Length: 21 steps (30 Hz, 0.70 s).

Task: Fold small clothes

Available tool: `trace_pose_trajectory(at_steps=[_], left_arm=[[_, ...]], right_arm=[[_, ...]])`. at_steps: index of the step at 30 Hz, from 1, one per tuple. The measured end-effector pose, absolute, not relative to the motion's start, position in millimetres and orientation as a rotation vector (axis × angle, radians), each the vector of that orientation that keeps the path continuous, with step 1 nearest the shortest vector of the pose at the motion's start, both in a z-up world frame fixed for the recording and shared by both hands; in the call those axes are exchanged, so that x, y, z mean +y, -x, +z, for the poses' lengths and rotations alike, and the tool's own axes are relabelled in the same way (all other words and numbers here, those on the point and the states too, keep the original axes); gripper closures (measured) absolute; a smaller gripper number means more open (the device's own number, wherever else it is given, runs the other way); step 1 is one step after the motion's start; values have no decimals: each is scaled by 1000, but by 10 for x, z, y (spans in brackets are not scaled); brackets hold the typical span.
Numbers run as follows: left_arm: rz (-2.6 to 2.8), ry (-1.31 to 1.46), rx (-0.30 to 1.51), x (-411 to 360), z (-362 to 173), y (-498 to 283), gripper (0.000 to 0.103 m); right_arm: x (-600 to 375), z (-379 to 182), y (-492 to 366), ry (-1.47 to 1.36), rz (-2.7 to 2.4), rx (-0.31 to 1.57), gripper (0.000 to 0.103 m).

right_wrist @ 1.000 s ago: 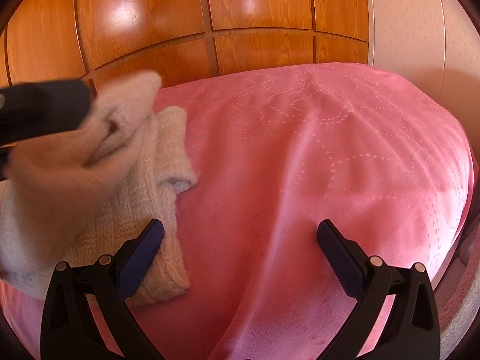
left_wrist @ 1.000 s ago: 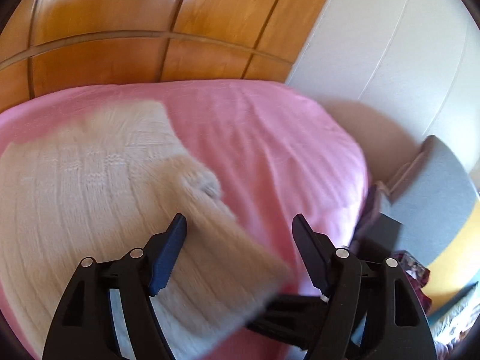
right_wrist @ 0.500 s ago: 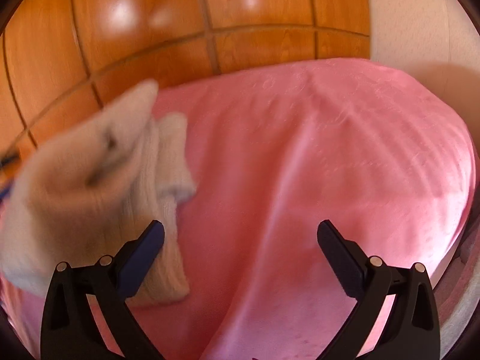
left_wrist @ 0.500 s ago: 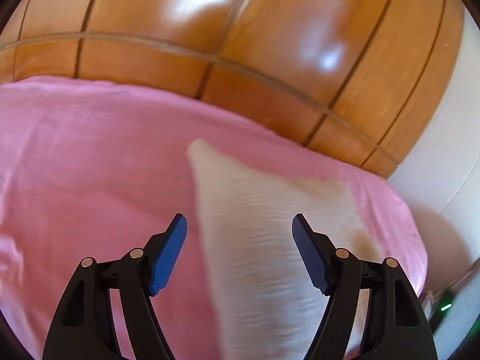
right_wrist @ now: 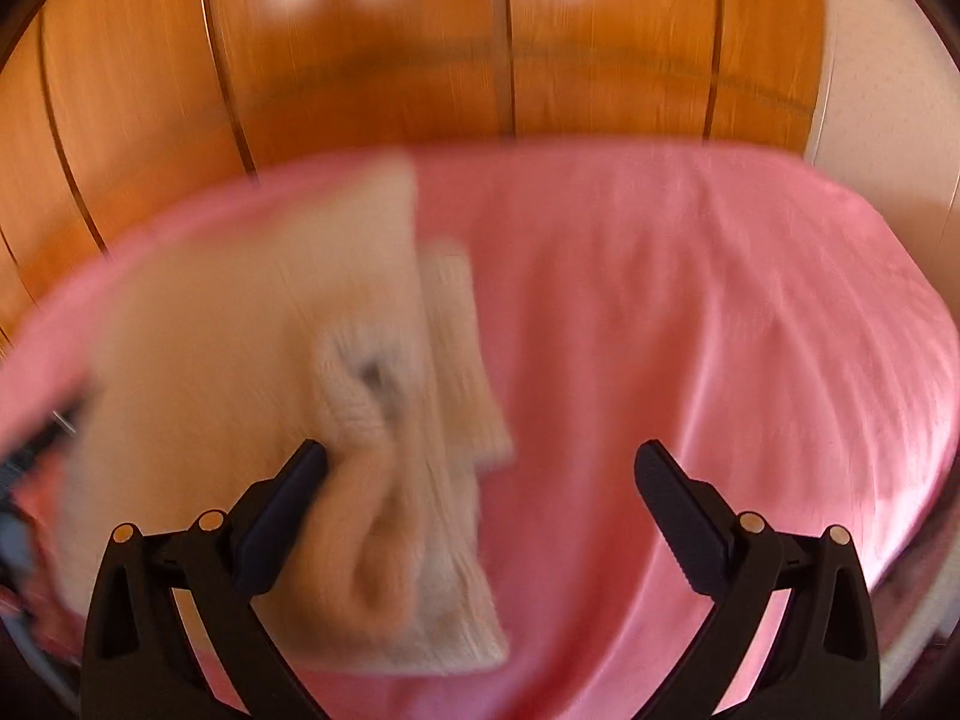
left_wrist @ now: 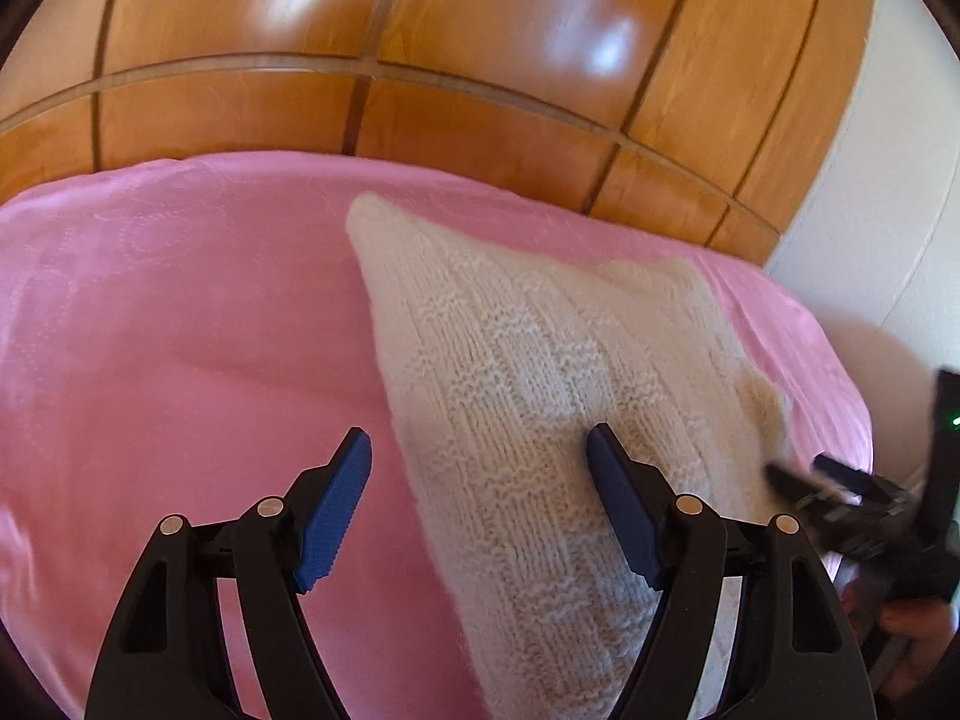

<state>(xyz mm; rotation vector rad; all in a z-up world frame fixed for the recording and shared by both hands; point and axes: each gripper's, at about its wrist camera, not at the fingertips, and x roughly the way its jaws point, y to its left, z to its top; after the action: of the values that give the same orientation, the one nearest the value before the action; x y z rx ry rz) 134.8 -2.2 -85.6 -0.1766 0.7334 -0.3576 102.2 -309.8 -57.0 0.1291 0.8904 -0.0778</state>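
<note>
Lying folded mid-frame on the pink bed (left_wrist: 180, 330), the cream sweater (left_wrist: 540, 372) sits beneath both spread, empty claws: left claw (left_wrist: 477, 510), right claw (right_wrist: 480, 516).

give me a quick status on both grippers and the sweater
Left gripper open, empty, over the cream knit sweater. Right gripper open, empty. Sweater folded, lying on the pink bedspread. Nothing in the way.

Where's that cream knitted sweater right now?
The cream sweater lies on the pink bedspread, right of centre in the left wrist view, near the wooden headboard.
</note>
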Motion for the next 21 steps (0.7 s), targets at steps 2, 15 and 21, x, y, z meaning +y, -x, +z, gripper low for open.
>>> trace_pose_trajectory(at_steps=[2,15,21], left_arm=[[-369,124,723,-101,-863,-1297,30],[-396,-6,642,-252,-1041,-958,30],[-383,-2,637,-284,-1077,-950,30]], right_arm=[[-3140,-713,-887,-156,-71,896,2],[-3371,-703,-443,-287,-105,850,2],[-3135,-132,-619,-137,-98,662,2]])
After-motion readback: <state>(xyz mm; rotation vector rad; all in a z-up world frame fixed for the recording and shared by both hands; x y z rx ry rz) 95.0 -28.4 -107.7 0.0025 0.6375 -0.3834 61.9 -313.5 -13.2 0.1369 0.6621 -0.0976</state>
